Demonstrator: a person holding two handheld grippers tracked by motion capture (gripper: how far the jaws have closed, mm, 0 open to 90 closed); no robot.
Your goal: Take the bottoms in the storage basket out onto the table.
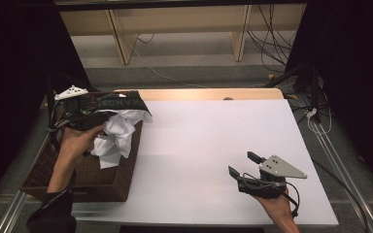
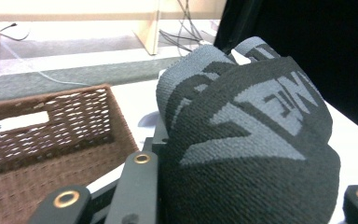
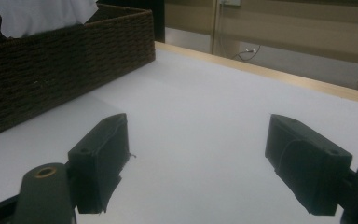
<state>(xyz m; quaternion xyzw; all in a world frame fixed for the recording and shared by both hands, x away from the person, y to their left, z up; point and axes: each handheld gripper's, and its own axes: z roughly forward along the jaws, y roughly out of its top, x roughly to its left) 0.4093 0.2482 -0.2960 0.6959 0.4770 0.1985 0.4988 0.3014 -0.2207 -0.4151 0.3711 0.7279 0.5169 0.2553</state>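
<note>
At the counter's (image 1: 213,141) left edge stands a brown woven basket (image 1: 53,170) with crumpled white cloth (image 1: 119,133) heaped at its far end. Over that end the left gripper (image 1: 104,109), held in the person's left hand (image 1: 75,143), is clamped on a black garment with grey lettering (image 1: 121,102), which hangs above the white cloth. Near the counter's near right corner the right gripper (image 1: 243,165) rests in the right hand (image 1: 277,206), its fingers (image 1: 233,172) spread apart with nothing between them, pointing toward the basket.

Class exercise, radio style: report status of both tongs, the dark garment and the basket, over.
Left tongs shut on dark lettered garment, lifted above wicker basket. Right tongs open, empty, low over white table. White cloth heaped in basket. Path unobstructed.
</note>
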